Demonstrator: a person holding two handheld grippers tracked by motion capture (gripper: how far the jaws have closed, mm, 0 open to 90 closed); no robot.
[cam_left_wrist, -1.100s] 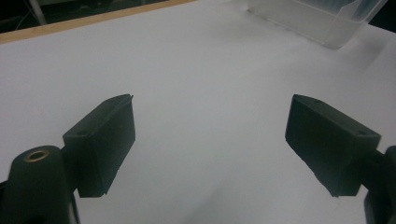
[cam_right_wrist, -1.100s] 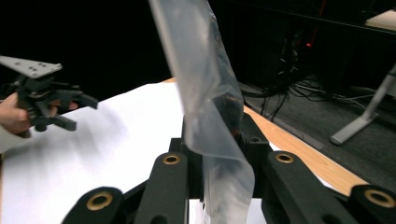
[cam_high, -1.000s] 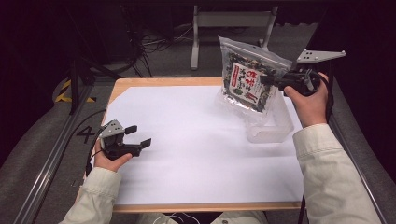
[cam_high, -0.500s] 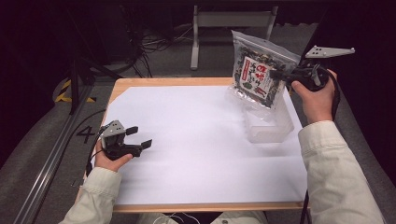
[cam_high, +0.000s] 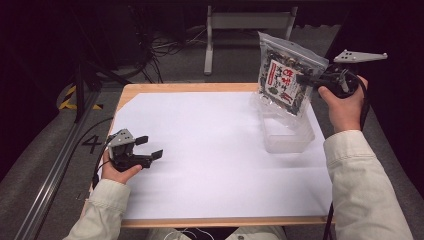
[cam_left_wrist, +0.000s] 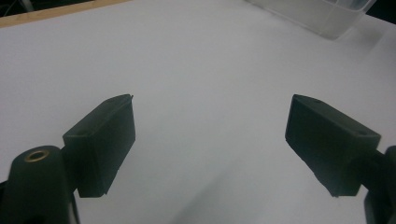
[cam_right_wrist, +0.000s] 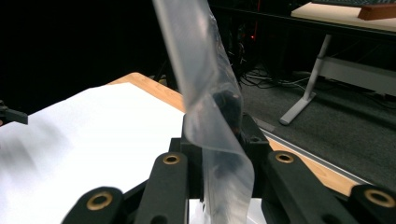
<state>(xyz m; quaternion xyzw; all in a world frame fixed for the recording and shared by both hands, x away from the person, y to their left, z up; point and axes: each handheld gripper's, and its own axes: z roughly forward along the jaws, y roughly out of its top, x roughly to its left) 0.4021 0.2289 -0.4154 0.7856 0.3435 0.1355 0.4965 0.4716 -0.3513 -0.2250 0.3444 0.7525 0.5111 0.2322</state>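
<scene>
We've got the right gripper pinching the snack bag at upper right, held above the clear container; at lower left, our left gripper sits spread over the white sheet.

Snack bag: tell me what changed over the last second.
The right gripper, shut on the snack bag, carried it toward the table's far right edge, above the clear container. The left gripper stayed open near the table's left edge; the container kept its place.
</scene>
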